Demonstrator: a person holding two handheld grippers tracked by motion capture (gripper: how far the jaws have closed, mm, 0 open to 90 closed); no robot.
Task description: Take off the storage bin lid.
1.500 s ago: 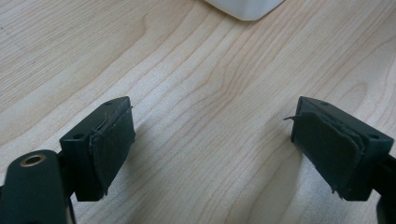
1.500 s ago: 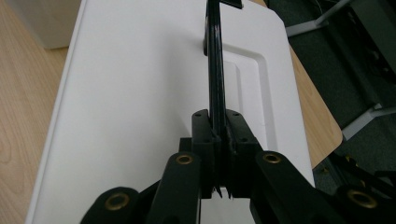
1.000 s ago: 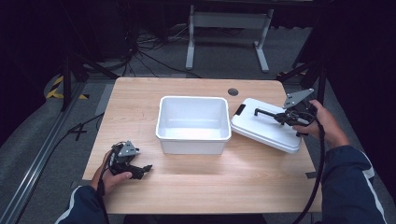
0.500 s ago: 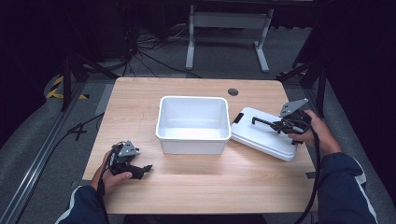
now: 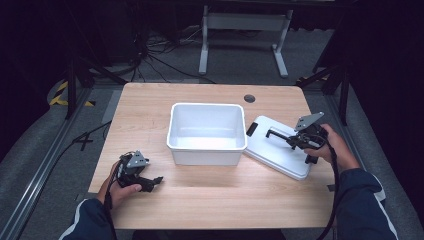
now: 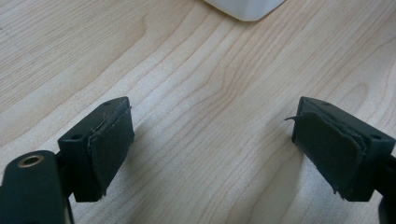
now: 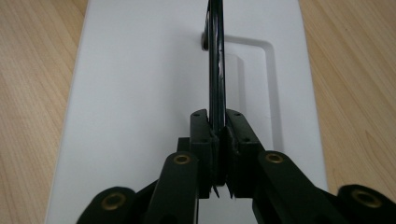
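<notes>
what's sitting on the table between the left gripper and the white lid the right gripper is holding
In the high view, the open white bin stands between the left gripper and the white lid, whose black handle the right gripper clamps.

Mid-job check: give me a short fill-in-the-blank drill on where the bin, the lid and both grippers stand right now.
1. The right gripper is shut on the lid's black ____.
2. The white lid lies on the table to the ____ of the white bin in the high view.
3. The left gripper is ____, with bare wood between its pads.
4. The inside of the bin is ____.

Missing words: handle; right; open; empty
</notes>
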